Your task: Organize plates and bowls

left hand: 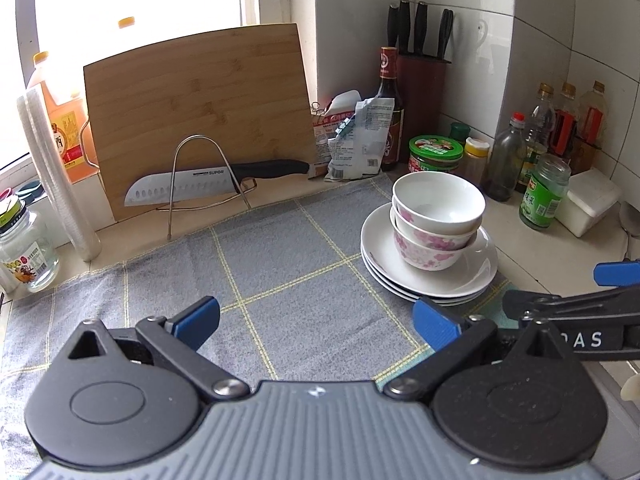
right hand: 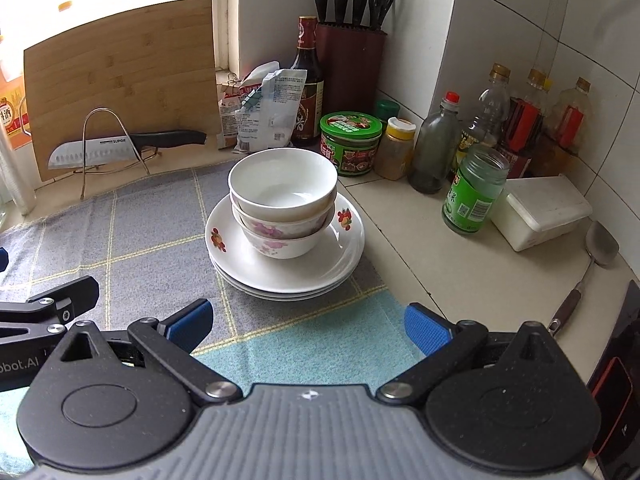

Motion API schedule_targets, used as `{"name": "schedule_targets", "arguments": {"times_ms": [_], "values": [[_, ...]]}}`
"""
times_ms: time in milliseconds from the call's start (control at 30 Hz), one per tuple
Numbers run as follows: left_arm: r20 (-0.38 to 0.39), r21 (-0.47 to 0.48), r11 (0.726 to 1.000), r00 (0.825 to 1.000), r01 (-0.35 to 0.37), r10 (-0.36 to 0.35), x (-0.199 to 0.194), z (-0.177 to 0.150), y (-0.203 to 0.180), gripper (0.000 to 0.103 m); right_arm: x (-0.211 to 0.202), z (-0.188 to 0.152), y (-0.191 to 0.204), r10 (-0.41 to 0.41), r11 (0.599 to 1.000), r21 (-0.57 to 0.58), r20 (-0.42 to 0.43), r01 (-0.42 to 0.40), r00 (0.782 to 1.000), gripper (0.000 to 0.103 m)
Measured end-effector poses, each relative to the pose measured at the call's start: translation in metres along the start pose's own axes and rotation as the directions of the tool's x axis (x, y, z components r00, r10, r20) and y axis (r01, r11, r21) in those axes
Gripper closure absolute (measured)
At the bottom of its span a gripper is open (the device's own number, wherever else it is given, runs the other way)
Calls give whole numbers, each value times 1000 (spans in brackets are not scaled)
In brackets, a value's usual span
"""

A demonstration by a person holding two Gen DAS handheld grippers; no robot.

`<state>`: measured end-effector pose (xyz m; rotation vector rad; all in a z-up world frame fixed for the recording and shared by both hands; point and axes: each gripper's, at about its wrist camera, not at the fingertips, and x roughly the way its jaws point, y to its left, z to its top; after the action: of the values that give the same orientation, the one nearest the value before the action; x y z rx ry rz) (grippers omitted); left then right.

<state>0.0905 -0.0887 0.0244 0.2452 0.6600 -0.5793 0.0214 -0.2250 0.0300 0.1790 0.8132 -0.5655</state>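
Three white bowls (left hand: 438,216) (right hand: 283,200), the lower ones with pink flowers, are nested on a stack of three white plates (left hand: 472,276) (right hand: 288,274) at the right edge of a grey checked cloth (left hand: 280,272) (right hand: 132,240). My left gripper (left hand: 316,322) hangs open over the cloth, to the left of and nearer than the stack, holding nothing. My right gripper (right hand: 306,326) is open too, just in front of the stack, empty. In the left wrist view the right gripper's black arm (left hand: 568,308) enters from the right edge.
A bamboo cutting board (left hand: 200,116) and a knife (left hand: 216,184) in a wire rack stand behind the cloth. A knife block (right hand: 350,60), bottles, a green-lidded jar (right hand: 351,142), a glass jar (right hand: 474,190) and a white box (right hand: 540,210) crowd the tiled corner. A spatula (right hand: 588,264) lies at right.
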Motion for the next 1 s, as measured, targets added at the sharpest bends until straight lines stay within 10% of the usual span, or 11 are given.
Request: {"name": "schedule_targets", "arguments": {"times_ms": [1000], "values": [[-14,-6,1000,1000,2,-2,-1,2,-1,1,-4,1,-1,-17,1000,-1,7,17,1000,0]]}}
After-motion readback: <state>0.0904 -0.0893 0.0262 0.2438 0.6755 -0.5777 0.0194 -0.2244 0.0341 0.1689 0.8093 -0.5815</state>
